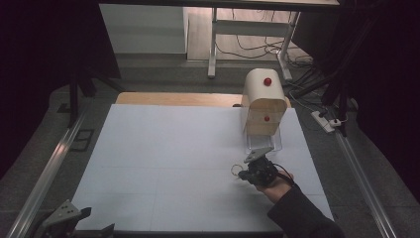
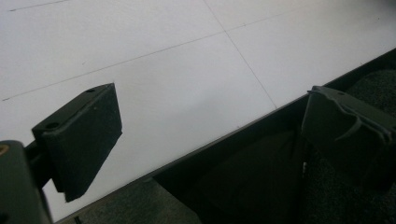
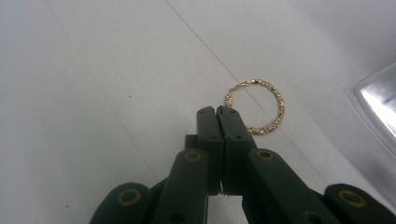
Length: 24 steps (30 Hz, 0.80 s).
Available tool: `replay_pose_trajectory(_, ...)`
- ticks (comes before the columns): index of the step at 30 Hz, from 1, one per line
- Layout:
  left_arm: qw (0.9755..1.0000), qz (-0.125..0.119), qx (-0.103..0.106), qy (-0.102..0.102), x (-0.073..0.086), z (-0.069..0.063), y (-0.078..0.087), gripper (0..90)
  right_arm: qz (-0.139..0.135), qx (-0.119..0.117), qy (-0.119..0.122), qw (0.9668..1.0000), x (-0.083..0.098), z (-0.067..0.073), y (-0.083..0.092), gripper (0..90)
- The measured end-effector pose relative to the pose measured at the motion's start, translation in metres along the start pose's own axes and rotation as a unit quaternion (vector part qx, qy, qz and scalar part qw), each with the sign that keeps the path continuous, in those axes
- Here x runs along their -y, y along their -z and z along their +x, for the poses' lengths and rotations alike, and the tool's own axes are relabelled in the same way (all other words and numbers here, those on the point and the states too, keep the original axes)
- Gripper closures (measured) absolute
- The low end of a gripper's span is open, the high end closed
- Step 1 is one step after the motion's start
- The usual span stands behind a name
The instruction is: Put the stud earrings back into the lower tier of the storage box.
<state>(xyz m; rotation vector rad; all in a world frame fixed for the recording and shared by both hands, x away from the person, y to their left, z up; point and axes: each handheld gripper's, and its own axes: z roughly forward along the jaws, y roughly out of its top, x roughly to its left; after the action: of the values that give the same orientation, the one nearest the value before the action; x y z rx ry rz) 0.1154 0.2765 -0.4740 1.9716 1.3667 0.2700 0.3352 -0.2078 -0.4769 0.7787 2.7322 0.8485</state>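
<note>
A thin gold bracelet [image 3: 261, 105] lies flat as a ring on the white table [image 3: 93, 93]. In the high view the bracelet [image 1: 236, 170] sits right of centre. My right gripper [image 3: 217, 112] is shut, its jaws pressed together with no gap. Its tips stand at the bracelet's near left edge and hide a short stretch of chain behind the right jaw. A hand in a dark sleeve holds the right gripper [image 1: 242, 174]. My left gripper [image 2: 210, 126] is open and holds nothing, poised over the table's front edge. It sits at the bottom left corner as the left gripper [image 1: 74, 223].
A small rounded wooden box [image 1: 264, 99] with two red knobs stands at the back right of the table. A clear plastic tray [image 1: 263, 142] lies in front of it, and the tray's edge [image 3: 378, 100] is just right of the bracelet. Dark floor borders the table.
</note>
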Motion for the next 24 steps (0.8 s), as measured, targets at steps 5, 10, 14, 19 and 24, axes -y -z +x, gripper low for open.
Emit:
replay_pose_trajectory(5,1.0,0.0,0.001,0.001,0.0,0.0,0.0,5.5,-0.01,0.001,-0.002,0.9999,-0.001,0.0,0.003,89.5)
replay_pose_trajectory(10,1.0,-0.001,0.001,0.001,0.0,0.0,0.0,5.5,-0.026,0.001,-0.009,0.9996,-0.003,0.0,0.01,89.6)
replay_pose_trajectory(14,1.0,0.0,0.0,0.001,0.0,0.001,0.0,5.5,-0.041,0.004,-0.016,0.999,-0.004,-0.002,0.017,89.5)
replay_pose_trajectory(19,1.0,-0.001,0.0,0.004,0.0,0.001,0.0,5.4,-0.064,0.009,-0.021,0.9977,-0.007,-0.006,0.029,89.5)
replay_pose_trajectory(24,1.0,-0.001,0.001,0.005,0.0,0.001,0.0,5.4,-0.083,0.018,-0.03,0.9959,-0.01,-0.013,0.043,89.5)
